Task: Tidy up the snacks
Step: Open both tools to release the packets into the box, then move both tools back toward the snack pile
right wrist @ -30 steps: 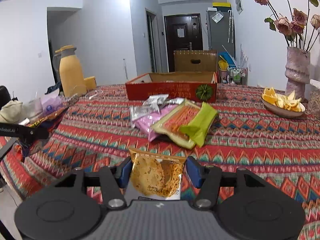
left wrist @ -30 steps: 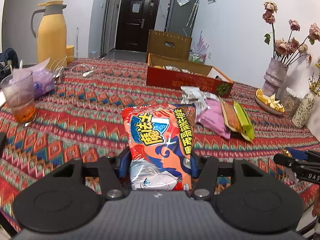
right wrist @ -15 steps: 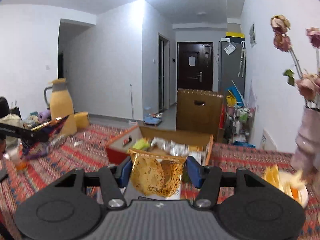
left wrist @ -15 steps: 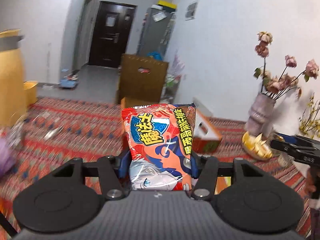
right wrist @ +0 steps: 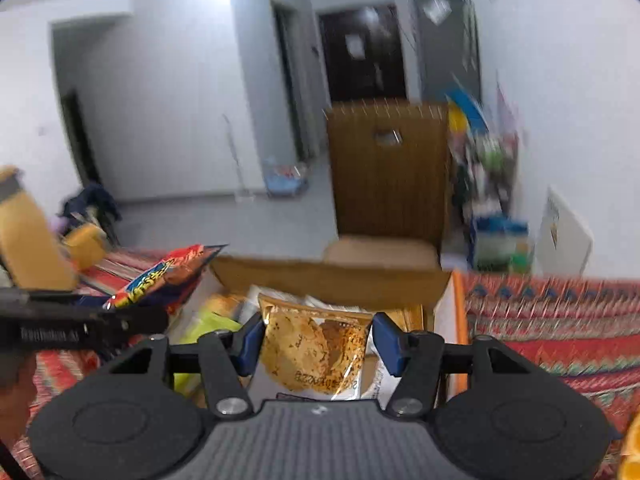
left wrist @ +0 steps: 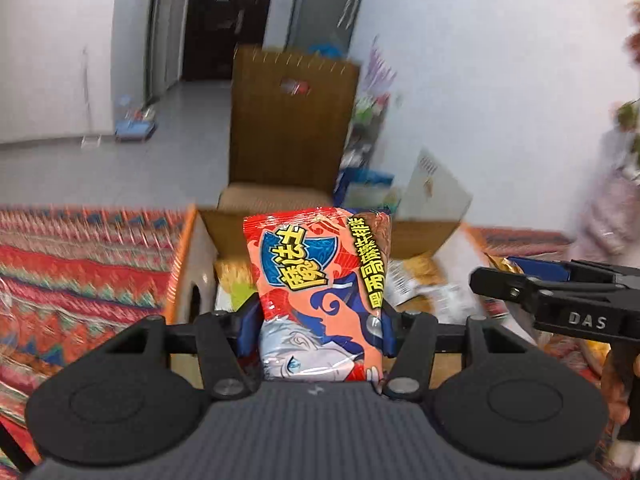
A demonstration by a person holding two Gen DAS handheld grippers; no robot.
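My left gripper is shut on a red snack bag with blue and yellow print, held upright above the open cardboard box. My right gripper is shut on a clear packet of brown crackers, also over the box. The box holds several snack packets. The right gripper shows at the right of the left wrist view. The left gripper and its red bag show at the left of the right wrist view.
The table carries a red patterned cloth, seen too in the right wrist view. A brown chair stands behind the box. A yellow jug is at the far left. A vase stands at the right.
Both grippers have moved forward from the table's front to above the box, each still holding its packet. The loose snack pile on the cloth has dropped out of view.
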